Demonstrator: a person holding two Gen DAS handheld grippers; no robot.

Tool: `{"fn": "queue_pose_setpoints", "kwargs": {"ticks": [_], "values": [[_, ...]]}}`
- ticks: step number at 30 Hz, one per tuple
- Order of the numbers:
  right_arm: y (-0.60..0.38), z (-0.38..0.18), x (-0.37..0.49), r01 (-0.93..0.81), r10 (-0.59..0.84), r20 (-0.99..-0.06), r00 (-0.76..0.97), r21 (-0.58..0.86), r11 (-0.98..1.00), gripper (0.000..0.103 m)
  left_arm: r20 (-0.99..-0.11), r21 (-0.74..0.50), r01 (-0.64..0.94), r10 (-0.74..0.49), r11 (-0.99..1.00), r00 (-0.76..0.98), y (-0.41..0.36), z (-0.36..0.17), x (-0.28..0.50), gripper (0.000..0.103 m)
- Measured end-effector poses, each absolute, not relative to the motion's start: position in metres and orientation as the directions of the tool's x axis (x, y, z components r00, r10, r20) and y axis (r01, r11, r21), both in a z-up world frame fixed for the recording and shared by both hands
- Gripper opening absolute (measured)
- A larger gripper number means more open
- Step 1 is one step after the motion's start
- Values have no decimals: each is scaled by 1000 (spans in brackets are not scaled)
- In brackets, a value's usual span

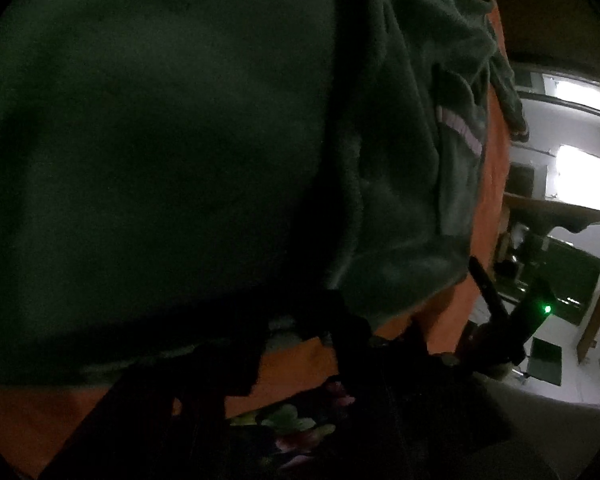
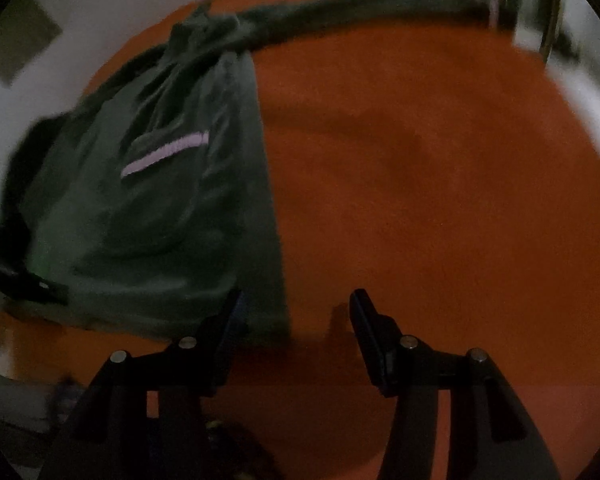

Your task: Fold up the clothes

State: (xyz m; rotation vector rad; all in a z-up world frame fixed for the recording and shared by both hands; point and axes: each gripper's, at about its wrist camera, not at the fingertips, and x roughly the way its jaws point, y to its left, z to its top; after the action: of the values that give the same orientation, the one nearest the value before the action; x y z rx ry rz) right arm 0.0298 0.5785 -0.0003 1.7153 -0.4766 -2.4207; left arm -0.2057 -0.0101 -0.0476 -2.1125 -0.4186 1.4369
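Observation:
A dark green garment (image 1: 160, 140) with a pale stripe (image 1: 460, 128) lies on an orange surface (image 1: 492, 184) and fills most of the left wrist view. My left gripper (image 1: 296, 336) shows only as dark fingers at the garment's near hem. They stand apart, with the hem and some orange between the tips. In the right wrist view the same garment (image 2: 160, 220) lies at the left, its stripe (image 2: 166, 152) facing up, and a long green part (image 2: 360, 8) runs across the top. My right gripper (image 2: 296, 304) is open over the bare orange surface (image 2: 440, 200), its left finger (image 2: 228, 320) above the garment's edge.
A floral cloth (image 1: 292, 428) lies under the left gripper at the near edge. A green light (image 1: 546, 309) glows on the right gripper's body. Bright windows (image 1: 584, 172) and a shelf (image 1: 560, 212) stand beyond the far edge. Pale floor (image 2: 80, 20) surrounds the orange surface.

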Motion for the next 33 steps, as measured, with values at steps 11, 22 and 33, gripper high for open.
{"fn": "queue_pose_setpoints", "kwargs": {"ticks": [11, 22, 33], "values": [[584, 11, 20, -123, -435, -851, -294, 485, -866, 11, -730, -635, -150, 525, -758, 437, 21, -44, -196, 5], [595, -9, 18, -162, -365, -908, -206, 400, -902, 36, -820, -477, -210, 347, -853, 455, -7, -37, -214, 12], [426, 52, 50, 657, -424, -875, -233, 180, -732, 20, -796, -562, -293, 411, -774, 444, 30, -31, -215, 27]]}}
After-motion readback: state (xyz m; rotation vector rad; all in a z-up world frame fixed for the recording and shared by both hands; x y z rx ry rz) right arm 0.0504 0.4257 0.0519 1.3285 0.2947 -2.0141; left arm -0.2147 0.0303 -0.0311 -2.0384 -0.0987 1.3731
